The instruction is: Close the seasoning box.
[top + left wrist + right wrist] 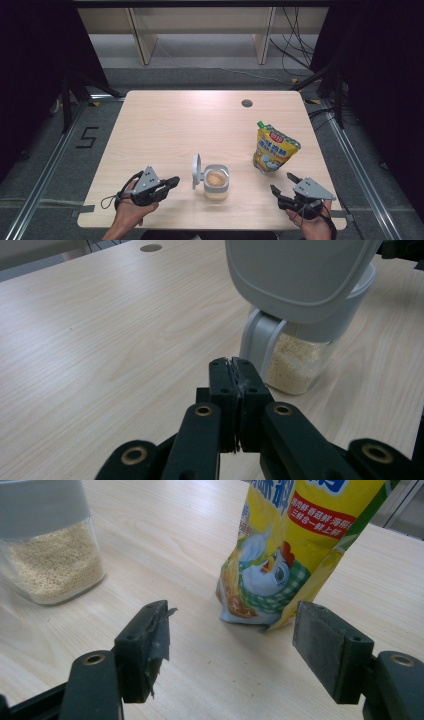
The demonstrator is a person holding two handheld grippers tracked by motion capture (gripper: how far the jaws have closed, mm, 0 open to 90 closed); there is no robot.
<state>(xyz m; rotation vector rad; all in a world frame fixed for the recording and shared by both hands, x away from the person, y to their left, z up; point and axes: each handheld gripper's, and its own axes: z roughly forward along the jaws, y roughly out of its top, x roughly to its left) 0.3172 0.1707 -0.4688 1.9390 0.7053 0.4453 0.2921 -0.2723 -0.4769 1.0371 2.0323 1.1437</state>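
Observation:
A clear jar (217, 182) of pale granules stands near the table's front middle, its grey lid (196, 171) flipped up on the left side. A yellow spouted pouch (273, 149) stands to the jar's right. My left gripper (174, 181) lies just left of the jar, jaws shut on nothing, tips short of the lid hinge (257, 337). In the left gripper view the pads (235, 390) meet in front of the jar (295, 360). My right gripper (282, 182) rests near the front right edge, open, with the pouch (280, 555) beyond its jaws and the jar (50, 560) off to the left.
The light wooden table (165, 125) has a round cable hole (246, 103) at the back right. Beyond the far edge are shelf legs and loose cables on the floor. Metal rails run along both sides of the table.

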